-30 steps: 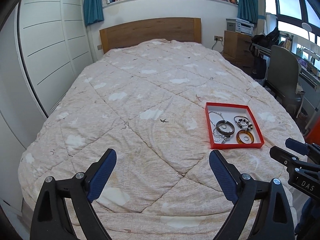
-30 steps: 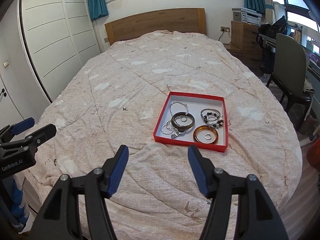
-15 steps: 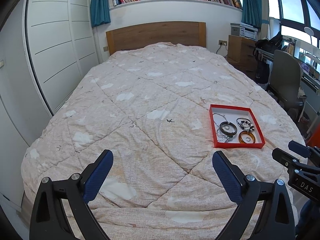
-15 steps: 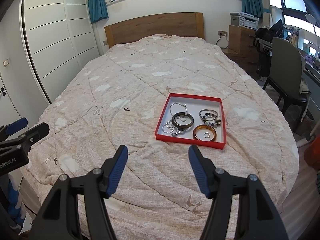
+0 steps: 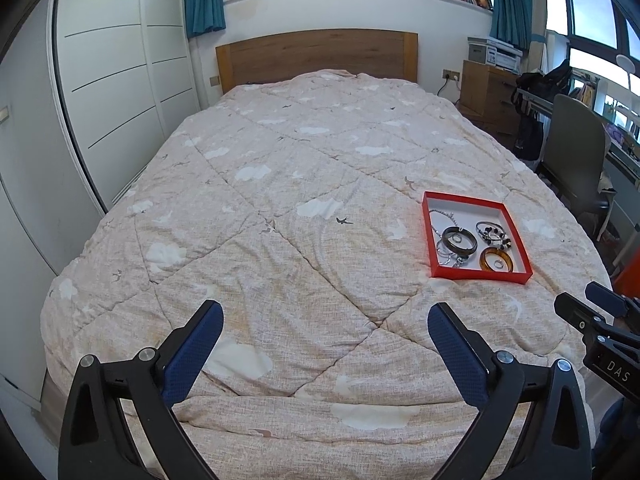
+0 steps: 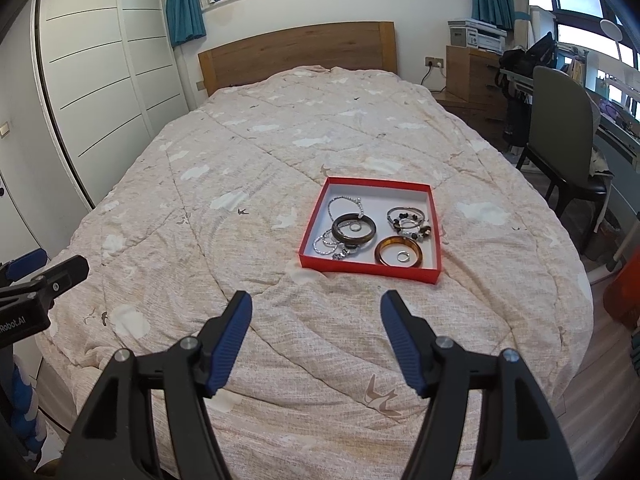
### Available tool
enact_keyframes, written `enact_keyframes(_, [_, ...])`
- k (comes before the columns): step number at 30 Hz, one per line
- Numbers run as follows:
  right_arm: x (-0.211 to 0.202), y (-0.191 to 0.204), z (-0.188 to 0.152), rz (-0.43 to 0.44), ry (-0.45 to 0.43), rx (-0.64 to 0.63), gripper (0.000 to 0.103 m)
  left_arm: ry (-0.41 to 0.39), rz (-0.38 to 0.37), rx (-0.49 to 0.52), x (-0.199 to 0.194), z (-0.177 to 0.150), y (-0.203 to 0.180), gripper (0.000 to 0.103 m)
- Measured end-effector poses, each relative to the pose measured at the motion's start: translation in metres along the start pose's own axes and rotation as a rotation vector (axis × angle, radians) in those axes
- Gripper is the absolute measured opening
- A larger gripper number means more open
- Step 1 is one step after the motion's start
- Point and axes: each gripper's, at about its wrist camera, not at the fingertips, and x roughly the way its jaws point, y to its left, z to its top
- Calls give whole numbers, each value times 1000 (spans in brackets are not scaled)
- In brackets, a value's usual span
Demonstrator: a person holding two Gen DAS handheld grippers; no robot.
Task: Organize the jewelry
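Observation:
A red tray [image 6: 310, 236] with a white floor lies on the bed; it also shows in the left wrist view [image 5: 429, 236]. In it lie a dark bangle [image 6: 354, 229], an amber bangle [image 6: 399, 256], a beaded bracelet [image 6: 408, 220], silver chains [image 6: 326, 245] and two small rings. My right gripper [image 6: 316, 306] is open and empty, above the quilt in front of the tray. My left gripper [image 5: 325, 322] is open and empty, well left of and nearer than the tray. Each gripper shows at the edge of the other's view.
The bed carries a beige quilt [image 6: 260, 152] with a wooden headboard [image 6: 298, 50] behind. White wardrobes [image 5: 108, 92] stand on the left. A chair [image 6: 564, 128], a desk and a wooden cabinet [image 6: 470, 72] stand on the right. An orange object [image 6: 624, 288] sits by the bed's right corner.
Both grippers have pulled back and up from the bed, so the tray looks farther off in both views. Both stay open. The jewelry in the tray has not moved.

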Motion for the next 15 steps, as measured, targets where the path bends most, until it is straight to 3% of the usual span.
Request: enact_keyframes(15, [1, -4, -5, -55, -8, 2, 65, 26, -2, -18, 5, -7, 3, 102])
